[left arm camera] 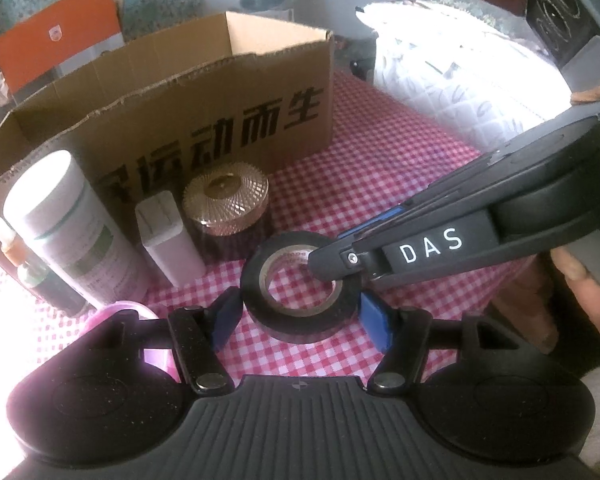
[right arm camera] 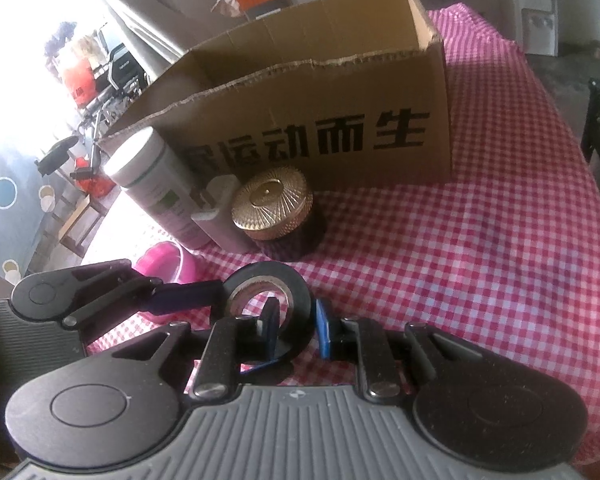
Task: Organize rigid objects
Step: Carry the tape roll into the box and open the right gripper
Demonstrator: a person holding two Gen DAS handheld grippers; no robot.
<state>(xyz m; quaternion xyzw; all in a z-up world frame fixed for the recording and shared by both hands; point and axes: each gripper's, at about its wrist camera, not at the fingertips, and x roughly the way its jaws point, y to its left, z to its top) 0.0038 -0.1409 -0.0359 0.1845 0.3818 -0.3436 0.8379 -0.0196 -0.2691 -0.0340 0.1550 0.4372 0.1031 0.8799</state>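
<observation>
A black tape roll (left arm camera: 284, 320) lies flat on the red-checked cloth (left arm camera: 380, 184). My left gripper (left arm camera: 300, 318) straddles it, and both blue pads (left arm camera: 374, 320) touch its outer sides. My right gripper (right arm camera: 296, 328) comes in from the right in the left wrist view and is shut on the roll (right arm camera: 296, 280)'s wall. One of its pads (right arm camera: 270, 324) sits inside the hole and the other outside. In the right wrist view one left finger (right arm camera: 188, 300) meets the roll's left side.
An open cardboard box (left arm camera: 204, 92) stands behind. In front of it stand a gold-lidded jar (left arm camera: 226, 208), a small white box (left arm camera: 164, 232), a white canister (left arm camera: 72, 224) and a dropper bottle (left arm camera: 20, 256). A pink bowl (left arm camera: 140, 312) sits near left. A white quilted bundle (left arm camera: 460, 72) lies far right.
</observation>
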